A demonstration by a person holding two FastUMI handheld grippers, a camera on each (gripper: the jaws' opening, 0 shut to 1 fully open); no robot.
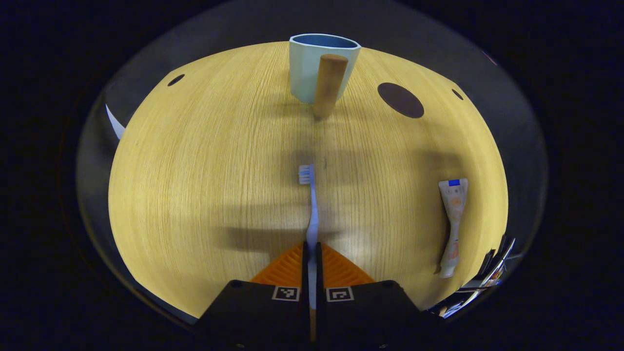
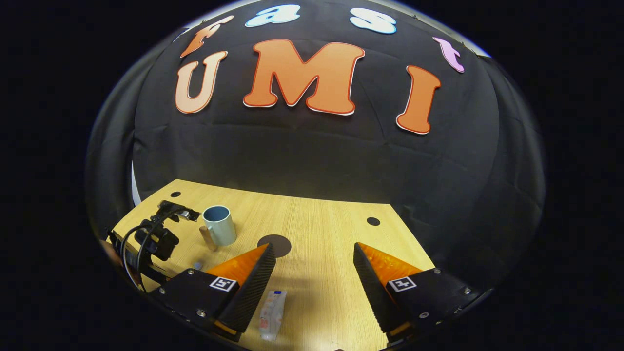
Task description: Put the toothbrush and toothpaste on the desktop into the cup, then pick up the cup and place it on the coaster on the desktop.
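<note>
The left gripper (image 1: 310,253) has its orange ribbed fingers (image 1: 285,268) pinched tight on the handle of the slim pale-blue toothbrush (image 1: 312,209), bristle head pointing out ahead toward the light-blue ceramic cup (image 1: 312,63) with the stubby wooden handle at the far edge of the pale wooden desktop (image 1: 195,185). The hold looks to be low on the handle, so the long end could swing or twist on the way. If the head comes in off-centre it may clip the rim and tip the cup. The dark round coaster (image 1: 400,100) sits just right of the cup, empty. Over on the right, the right gripper (image 2: 312,265) hovers with fingers spread wide, holding nothing, the white squeezed toothpaste tube (image 2: 272,314) lying flat beneath its left finger. It's a floppy tube; a grab near the end may let it sag and slip.
</note>
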